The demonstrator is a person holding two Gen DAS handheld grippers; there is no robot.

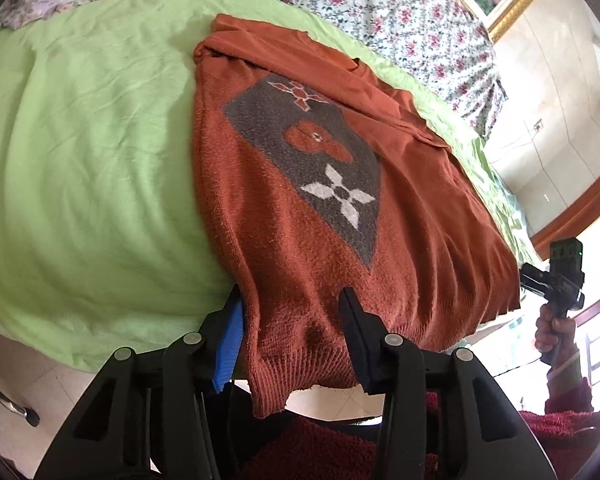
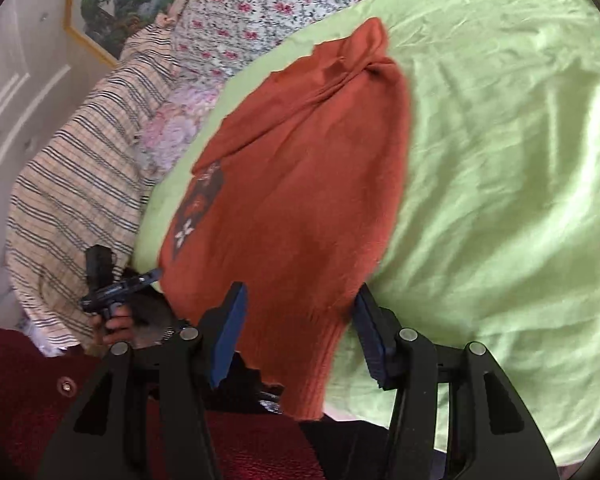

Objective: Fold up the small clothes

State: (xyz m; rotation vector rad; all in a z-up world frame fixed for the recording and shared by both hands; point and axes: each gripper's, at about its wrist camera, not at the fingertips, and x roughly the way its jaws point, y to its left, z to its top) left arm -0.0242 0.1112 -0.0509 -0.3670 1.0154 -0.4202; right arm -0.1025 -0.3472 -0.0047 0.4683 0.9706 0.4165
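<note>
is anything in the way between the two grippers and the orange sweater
Nothing visible. The sweater hem already hangs between the open fingers of the left hand-held gripper and of the right hand-held gripper; only the green sheet lies under it.

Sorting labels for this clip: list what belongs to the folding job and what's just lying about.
Job: sweater, left tool, right tool.
Lying about: green sheet, floral bedding, striped cloth, framed picture.
</note>
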